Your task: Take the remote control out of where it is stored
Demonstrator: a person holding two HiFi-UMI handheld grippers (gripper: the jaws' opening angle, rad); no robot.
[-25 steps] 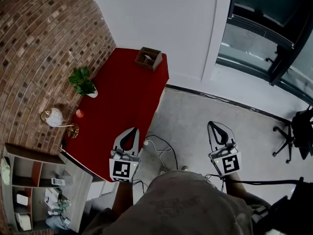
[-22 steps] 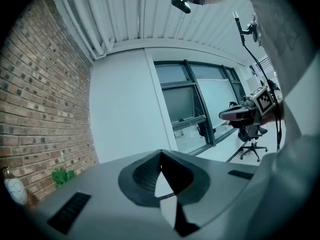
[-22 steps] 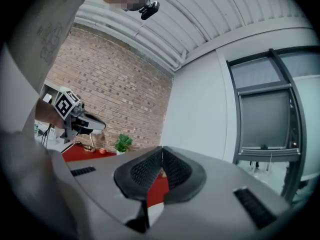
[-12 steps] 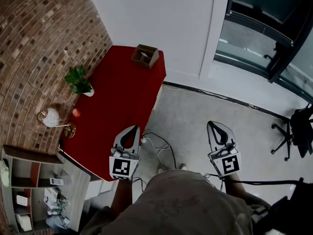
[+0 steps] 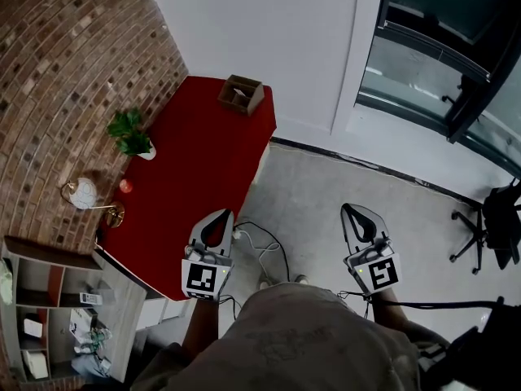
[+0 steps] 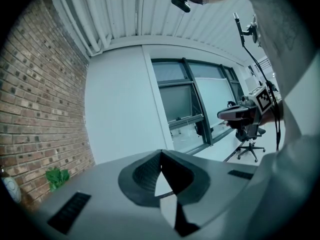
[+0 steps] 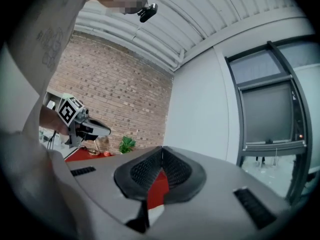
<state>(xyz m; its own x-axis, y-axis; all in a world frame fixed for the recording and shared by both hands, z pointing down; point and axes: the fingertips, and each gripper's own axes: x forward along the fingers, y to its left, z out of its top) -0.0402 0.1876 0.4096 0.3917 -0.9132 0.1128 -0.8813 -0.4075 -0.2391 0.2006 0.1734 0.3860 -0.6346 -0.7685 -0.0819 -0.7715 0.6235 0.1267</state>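
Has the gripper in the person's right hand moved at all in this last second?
No. The right gripper is over the same patch of grey floor, just as far from the red table edge as before.

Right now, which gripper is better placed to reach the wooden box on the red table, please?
Left, probably: the left gripper hovers by the red table; the right gripper is over the floor.
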